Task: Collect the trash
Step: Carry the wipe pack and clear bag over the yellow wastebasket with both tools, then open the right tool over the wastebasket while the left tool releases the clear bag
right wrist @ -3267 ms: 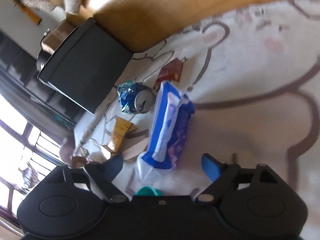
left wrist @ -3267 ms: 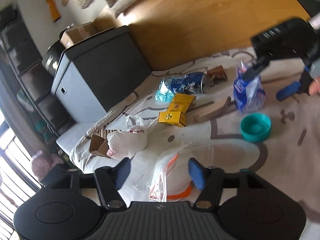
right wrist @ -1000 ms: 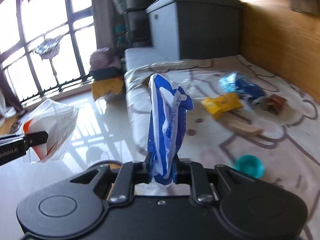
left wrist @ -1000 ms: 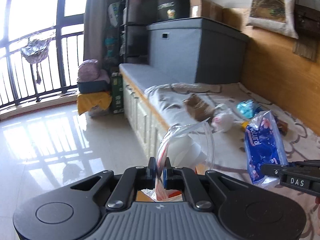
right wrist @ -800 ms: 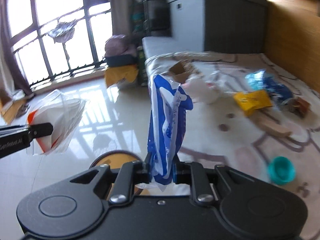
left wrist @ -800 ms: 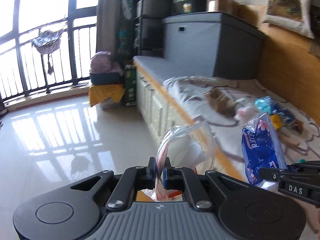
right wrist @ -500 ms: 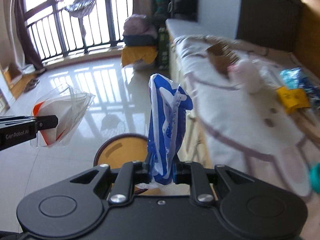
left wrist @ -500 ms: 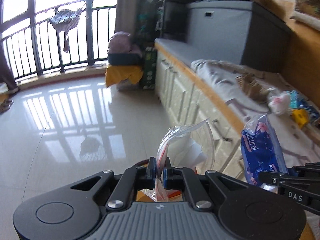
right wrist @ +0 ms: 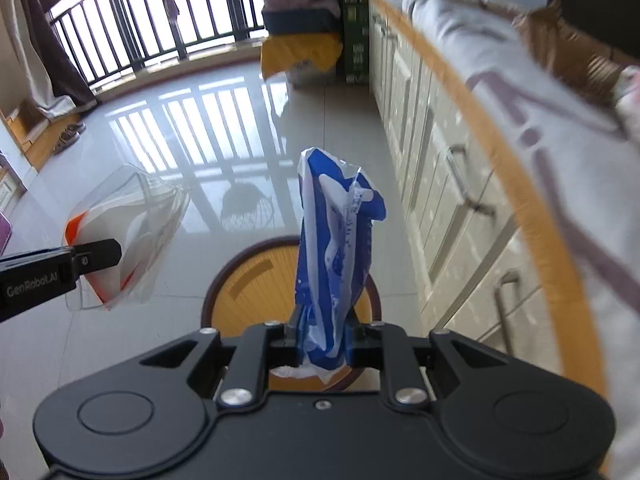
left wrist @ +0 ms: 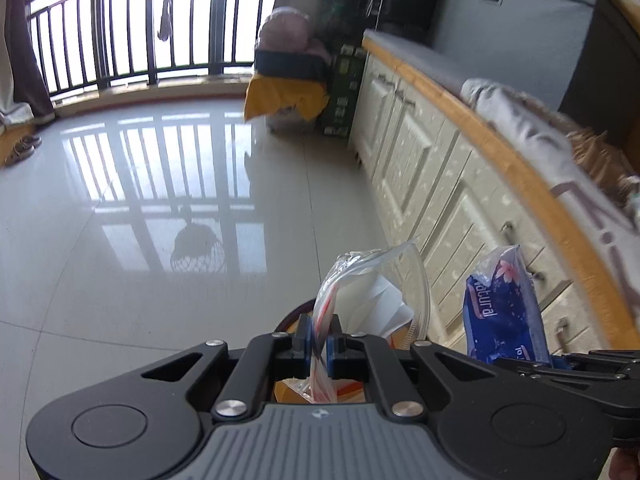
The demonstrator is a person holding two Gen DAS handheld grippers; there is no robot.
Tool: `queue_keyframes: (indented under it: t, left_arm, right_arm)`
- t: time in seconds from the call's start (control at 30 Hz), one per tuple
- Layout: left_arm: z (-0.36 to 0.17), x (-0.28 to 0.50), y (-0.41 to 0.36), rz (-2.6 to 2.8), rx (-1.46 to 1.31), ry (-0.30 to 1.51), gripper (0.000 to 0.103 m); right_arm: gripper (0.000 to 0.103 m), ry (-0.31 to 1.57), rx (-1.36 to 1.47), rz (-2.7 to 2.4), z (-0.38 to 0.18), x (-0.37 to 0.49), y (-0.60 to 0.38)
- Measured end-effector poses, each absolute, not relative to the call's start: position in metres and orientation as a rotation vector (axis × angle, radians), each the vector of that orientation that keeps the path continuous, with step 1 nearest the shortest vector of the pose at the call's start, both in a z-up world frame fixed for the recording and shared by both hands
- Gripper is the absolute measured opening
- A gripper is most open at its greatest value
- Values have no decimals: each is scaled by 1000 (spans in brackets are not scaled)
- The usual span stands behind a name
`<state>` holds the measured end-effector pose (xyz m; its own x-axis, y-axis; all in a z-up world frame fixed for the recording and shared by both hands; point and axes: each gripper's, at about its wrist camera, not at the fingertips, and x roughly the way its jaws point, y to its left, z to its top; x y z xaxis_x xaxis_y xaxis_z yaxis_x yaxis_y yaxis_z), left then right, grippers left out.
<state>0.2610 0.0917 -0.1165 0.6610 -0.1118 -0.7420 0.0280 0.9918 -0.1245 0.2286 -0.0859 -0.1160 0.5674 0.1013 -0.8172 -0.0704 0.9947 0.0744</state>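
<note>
My left gripper [left wrist: 319, 340] is shut on a clear plastic bag [left wrist: 372, 292] with white paper and an orange strip inside. In the right wrist view that clear plastic bag [right wrist: 128, 240] hangs at the left from the left gripper [right wrist: 114, 254]. My right gripper [right wrist: 322, 338] is shut on a blue and white tissue pack [right wrist: 336, 248], which stands upright between the fingers. In the left wrist view the tissue pack [left wrist: 502, 308] shows at the right. A round bin [right wrist: 248, 292] with a dark rim and an orange inside sits on the floor just below both grippers; the bin [left wrist: 292, 318] is mostly hidden in the left wrist view.
A low cream cabinet [left wrist: 452, 184] with a wooden top edge runs along the right, covered by a pale blanket [right wrist: 552, 120] with brown cardboard [right wrist: 572, 56] on it. A yellow-draped pile [left wrist: 286, 92] stands at the cabinet's far end. Glossy tiled floor [left wrist: 140, 200] stretches left to a barred window.
Both grippers have swung away from the blanket and sunk toward the floor, each still holding its item. The round bin has come into view beneath them.
</note>
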Motion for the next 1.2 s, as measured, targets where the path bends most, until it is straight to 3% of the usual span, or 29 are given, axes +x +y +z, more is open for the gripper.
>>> queue_keyframes:
  t: [0.53,1.2]
  left_arm:
    - [-237,328,67,-109,-99,1058,7]
    - [-308,343,68,-42,-202,1232,8]
  right_arm:
    - [19,1163,33,118,-250,293,-98]
    - [21,1300,152,199,-297,316,-92]
